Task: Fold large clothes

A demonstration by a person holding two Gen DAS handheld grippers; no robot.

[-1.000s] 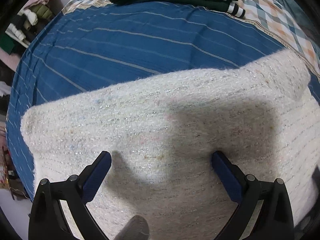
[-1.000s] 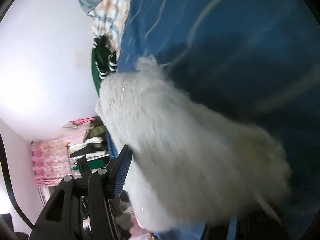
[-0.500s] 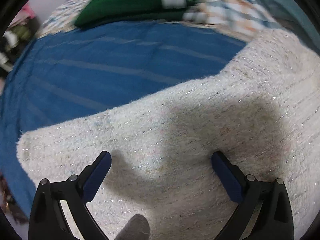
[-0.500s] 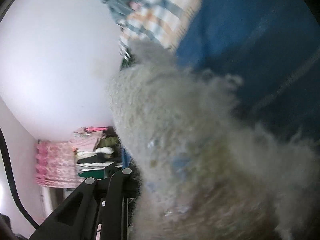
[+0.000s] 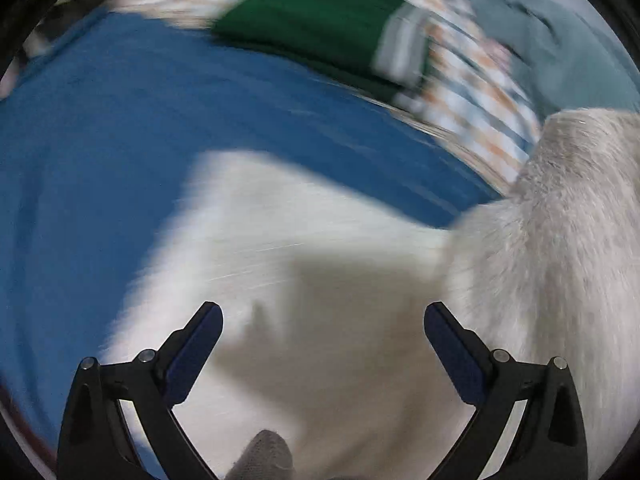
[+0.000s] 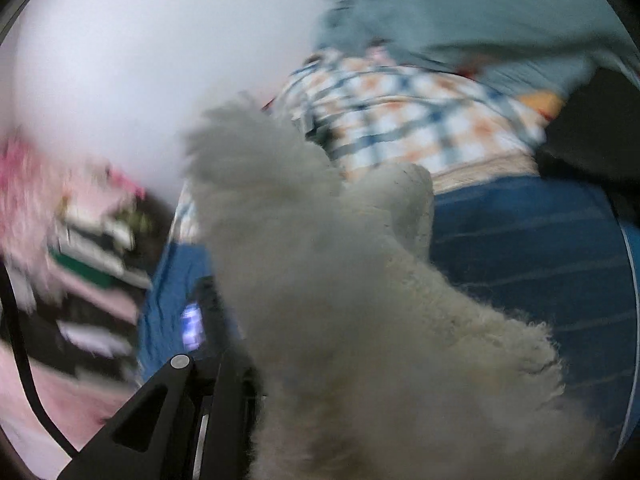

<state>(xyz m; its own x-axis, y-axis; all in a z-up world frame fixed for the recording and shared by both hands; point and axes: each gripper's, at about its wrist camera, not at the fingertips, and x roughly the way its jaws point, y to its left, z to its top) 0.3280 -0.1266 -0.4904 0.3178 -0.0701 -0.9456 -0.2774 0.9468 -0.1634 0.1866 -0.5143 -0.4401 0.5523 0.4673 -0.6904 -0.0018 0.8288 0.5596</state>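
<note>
- Sweater (image 5: 304, 280): white and fuzzy, lying on the bed's blue striped cover (image 5: 100, 152), one edge lifted at the right.
- Left gripper (image 5: 323, 316): open above the sweater, holding nothing.
- Right gripper (image 6: 256, 344): closed on a bunch of the sweater (image 6: 320, 264).
- Beyond: a folded green garment (image 5: 316, 24), a checked blanket (image 6: 400, 120), a white wall (image 6: 140, 60), and blurred shelves (image 6: 92, 248).

Left gripper (image 5: 323, 320) hovers wide open above the white fuzzy sweater (image 5: 320, 280) on the blue bedspread (image 5: 100, 140); a folded green garment (image 5: 312, 24) lies beyond.
</note>
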